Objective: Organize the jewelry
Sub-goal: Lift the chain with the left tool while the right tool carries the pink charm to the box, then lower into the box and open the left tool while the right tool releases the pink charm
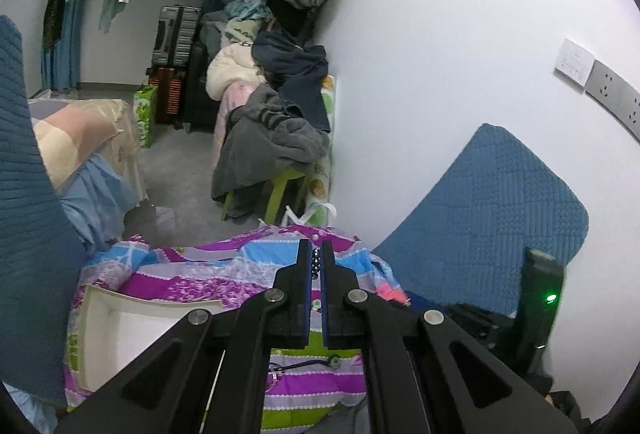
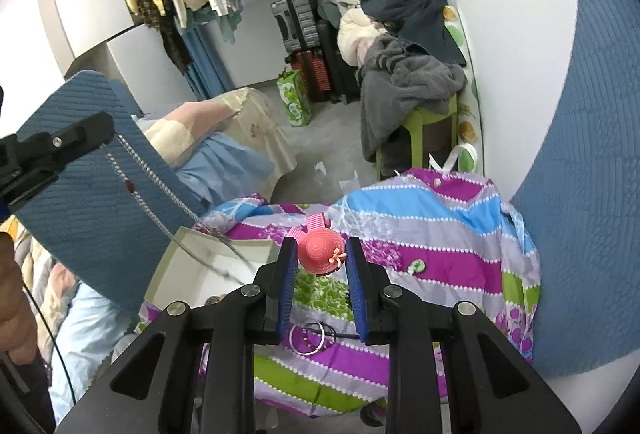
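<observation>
Left fingers [image 1: 316, 266]: pinched shut on a bead chain [image 1: 315, 264]; its tail trails into the white box [image 1: 100, 338], may snag the rim.
Right fingers [image 2: 322, 254]: narrow, gripping a pink hat clip [image 2: 320, 252] above the box; could slip.
Box contents: probably more jewelry, hidden.
</observation>
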`<state>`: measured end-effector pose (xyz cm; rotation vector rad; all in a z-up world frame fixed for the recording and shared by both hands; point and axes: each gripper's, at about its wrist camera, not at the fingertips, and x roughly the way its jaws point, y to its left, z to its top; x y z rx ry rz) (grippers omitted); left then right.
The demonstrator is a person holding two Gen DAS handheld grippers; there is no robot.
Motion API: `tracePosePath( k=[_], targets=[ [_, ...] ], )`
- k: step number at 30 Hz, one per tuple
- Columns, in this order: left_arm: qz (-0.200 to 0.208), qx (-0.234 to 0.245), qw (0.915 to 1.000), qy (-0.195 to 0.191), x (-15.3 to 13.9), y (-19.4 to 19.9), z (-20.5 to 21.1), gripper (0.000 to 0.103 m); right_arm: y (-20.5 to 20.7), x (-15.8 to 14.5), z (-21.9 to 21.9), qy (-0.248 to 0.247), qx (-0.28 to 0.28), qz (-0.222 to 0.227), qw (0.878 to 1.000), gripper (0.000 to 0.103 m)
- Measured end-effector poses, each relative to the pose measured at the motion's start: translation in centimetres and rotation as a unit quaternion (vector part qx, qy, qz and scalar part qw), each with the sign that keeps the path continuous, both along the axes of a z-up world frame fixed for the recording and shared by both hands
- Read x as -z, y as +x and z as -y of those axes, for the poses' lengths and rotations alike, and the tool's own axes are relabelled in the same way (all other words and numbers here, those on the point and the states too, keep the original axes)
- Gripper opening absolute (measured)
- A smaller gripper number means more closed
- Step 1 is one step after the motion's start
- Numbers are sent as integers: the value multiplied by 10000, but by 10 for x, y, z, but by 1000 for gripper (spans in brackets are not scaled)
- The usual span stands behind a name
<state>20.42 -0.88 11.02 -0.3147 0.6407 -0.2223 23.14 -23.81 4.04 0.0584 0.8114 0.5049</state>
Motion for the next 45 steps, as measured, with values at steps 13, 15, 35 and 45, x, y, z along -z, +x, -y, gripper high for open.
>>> tracePosePath(
  k=[13, 15, 35, 45],
  targets=[
    [-352, -478, 9982, 85, 31, -9, -79, 1, 1, -8, -83, -91, -572, 144, 9982, 22],
    [-471, -532, 9974, 88, 45, -9, -91, 1, 3, 3, -98, -106, -661, 17, 9978, 22],
    [-2196, -766, 9724, 169, 237, 2, -150, 1, 11, 152, -184, -918, -1333, -1287, 9784, 22],
    [-2229, -765, 9718, -3, 247, 1, -153, 3, 10, 171, -195, -1054, -1532, -1488, 9712, 23]
  ],
)
